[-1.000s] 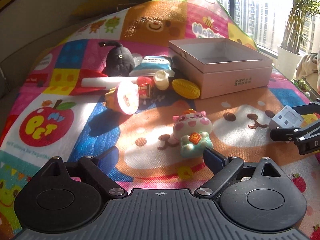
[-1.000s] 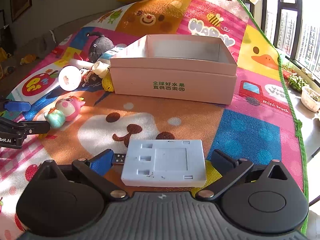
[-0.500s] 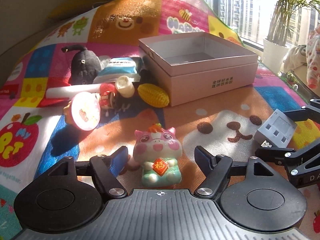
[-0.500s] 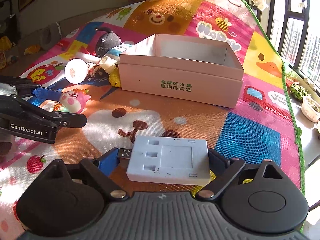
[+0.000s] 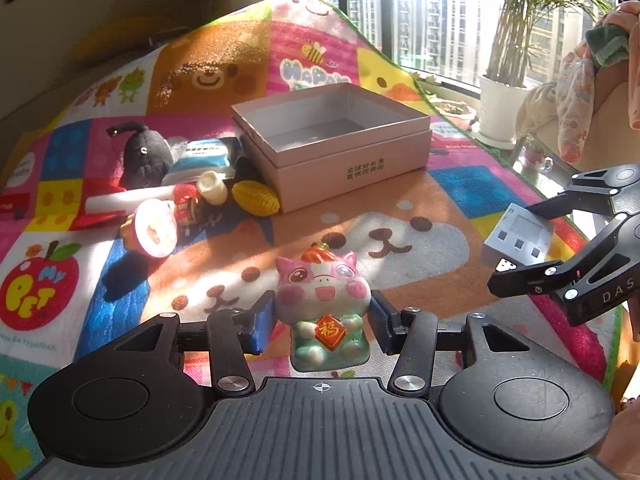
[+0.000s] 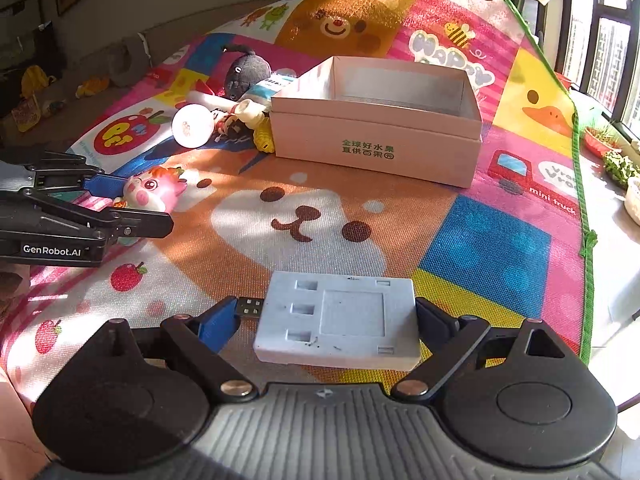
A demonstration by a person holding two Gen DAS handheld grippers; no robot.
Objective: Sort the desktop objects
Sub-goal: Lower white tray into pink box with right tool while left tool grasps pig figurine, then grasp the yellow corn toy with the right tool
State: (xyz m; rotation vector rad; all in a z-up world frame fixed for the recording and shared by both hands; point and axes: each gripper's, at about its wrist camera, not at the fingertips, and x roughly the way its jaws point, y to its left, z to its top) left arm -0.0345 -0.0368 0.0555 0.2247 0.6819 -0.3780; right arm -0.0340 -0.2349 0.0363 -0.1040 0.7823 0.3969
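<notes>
Since a second ago, our left claw [image 5: 322,322] has come around the pink pig toy [image 5: 323,308], and now its two fingers are closing on the pig's sides. Our right claw [image 6: 332,320] is wide but clamped on the flat grey block [image 6: 340,320]. Far behind, the open pink box [image 6: 376,120] sits on the mat [image 6: 480,256].
</notes>
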